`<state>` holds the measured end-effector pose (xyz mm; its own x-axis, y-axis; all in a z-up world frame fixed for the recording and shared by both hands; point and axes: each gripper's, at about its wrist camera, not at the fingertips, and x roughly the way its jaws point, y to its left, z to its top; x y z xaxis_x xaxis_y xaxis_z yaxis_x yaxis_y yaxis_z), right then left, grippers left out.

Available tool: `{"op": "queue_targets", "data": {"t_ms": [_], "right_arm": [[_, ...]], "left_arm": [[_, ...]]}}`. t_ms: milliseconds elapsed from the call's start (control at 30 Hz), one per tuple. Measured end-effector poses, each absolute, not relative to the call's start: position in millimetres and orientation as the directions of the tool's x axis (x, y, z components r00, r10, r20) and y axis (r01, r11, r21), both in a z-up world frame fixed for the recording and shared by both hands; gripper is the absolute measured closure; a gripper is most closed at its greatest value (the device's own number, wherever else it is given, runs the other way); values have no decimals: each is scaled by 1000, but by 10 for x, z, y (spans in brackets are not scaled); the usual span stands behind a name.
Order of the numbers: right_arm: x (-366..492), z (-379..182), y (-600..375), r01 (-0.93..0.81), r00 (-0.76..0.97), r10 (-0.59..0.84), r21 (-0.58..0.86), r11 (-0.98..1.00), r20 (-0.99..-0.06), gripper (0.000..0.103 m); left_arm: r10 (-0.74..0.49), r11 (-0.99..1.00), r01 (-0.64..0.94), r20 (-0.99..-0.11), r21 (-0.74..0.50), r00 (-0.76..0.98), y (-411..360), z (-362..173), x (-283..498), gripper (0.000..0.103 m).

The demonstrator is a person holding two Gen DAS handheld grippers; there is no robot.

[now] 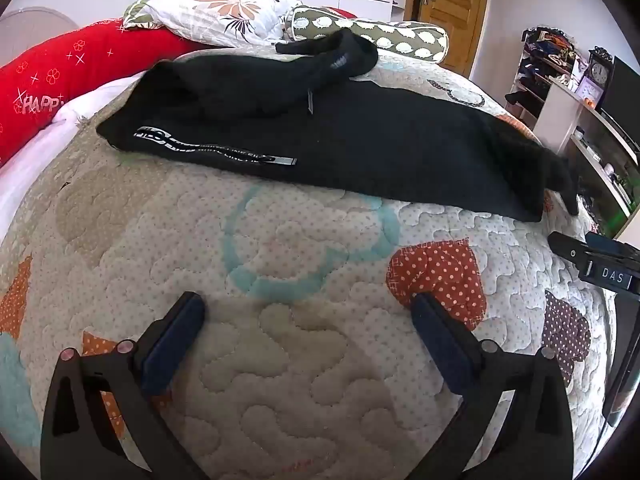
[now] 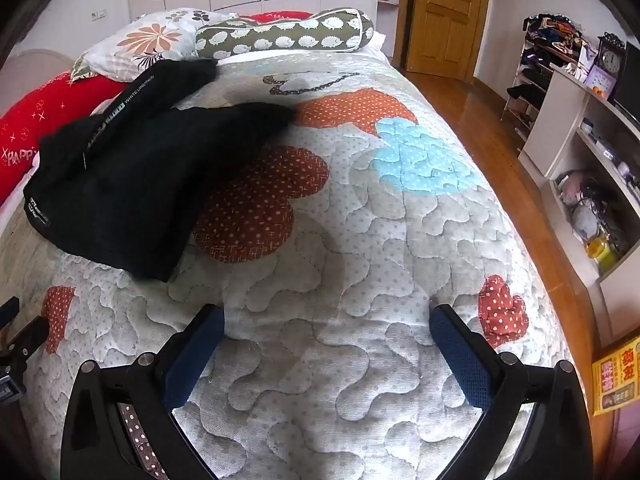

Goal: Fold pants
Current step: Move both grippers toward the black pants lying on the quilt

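Bedroom setup: everything's laid out on a quilted patchwork bedspread with polka-dot hearts (image 2: 360,264), pillows at the far end. Black knit pants with white lettering down the side (image 1: 320,148) are sprawled across the bed, one part bunched over itself, so that lump should probably be flattened before any fold is made, and the hem end near the bed edge is best gripped at its corners. Left gripper (image 1: 308,312) and right gripper (image 2: 326,328) are both held low over bare quilt, jaws spread wide, nothing pinched, well short of the fabric.

Two wrist views low over one bed (image 1: 304,360) (shared).
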<state>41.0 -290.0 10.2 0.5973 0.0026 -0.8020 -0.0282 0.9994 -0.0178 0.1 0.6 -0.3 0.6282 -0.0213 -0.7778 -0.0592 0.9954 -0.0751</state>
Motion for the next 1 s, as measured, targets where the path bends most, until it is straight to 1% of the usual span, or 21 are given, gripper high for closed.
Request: {"op": "queue_targets", "data": {"t_ms": [100, 133, 267, 400, 500, 600, 800, 867, 933, 1000], "right_arm": [[413, 104, -2893, -28, 602, 0, -21, 999, -799, 0], [412, 106, -2891, -28, 604, 1, -20, 999, -797, 0], [417, 109, -2884, -28, 603, 2, -19, 999, -798, 0], [413, 116, -2875, -28, 605, 3, -17, 999, -796, 0], [406, 97, -2894, -27, 606, 3, -17, 999, -795, 0], [382, 109, -2890, -19, 607, -2, -18, 1000, -795, 0], [411, 126, -2885, -23, 588, -2, -18, 1000, -809, 0], [414, 172, -2888, -39, 566, 24, 2, 999, -824, 0], [343, 245, -2862, -101, 563, 92, 43, 994, -821, 0], [237, 318, -2866, -111, 564, 140, 94, 989, -814, 0]], "left_arm": [[-25, 995, -59, -778, -80, 628, 46, -3, 3, 0], [-4, 997, -60, -782, -53, 624, 20, -1, 10, 0], [1, 997, -59, -779, -47, 628, 33, -2, -15, 0], [33, 998, -62, -785, -7, 619, -52, 10, -31, 0], [26, 998, -64, -794, -16, 608, -30, 61, -54, 0], [39, 995, -97, -797, -25, 603, 29, 136, -68, 0], [24, 990, -121, -758, -73, 652, 214, 399, -101, 0], [12, 986, -132, -754, -99, 656, 313, 461, -82, 0], [11, 984, -140, -747, -110, 665, 418, 496, -51, 0], [17, 980, -158, -747, -118, 664, 539, 499, 20, 0]]}}
